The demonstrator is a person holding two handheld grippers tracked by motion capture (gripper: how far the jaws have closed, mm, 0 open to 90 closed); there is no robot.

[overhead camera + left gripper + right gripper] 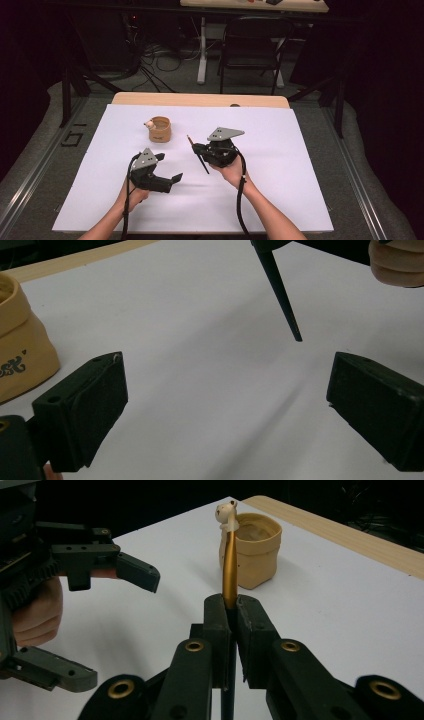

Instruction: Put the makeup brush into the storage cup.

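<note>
We clamp our right gripper (230, 611) on a gold-topped pen (230, 560) above the white sheet (280, 150), the tan pot (160, 129) just beyond, our left gripper (169, 169) gaping empty nearby.

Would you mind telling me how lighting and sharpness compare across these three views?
High view: white table sheet evenly lit, surroundings dark. Left gripper view: near black jaws soft, a long soft shadow on the sheet. Right gripper view: gold pen fairly sharp, tan pouch slightly soft.

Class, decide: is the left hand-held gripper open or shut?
Open. The left hand-held gripper has its black jaws spread wide apart, with bare white table between them.
</note>
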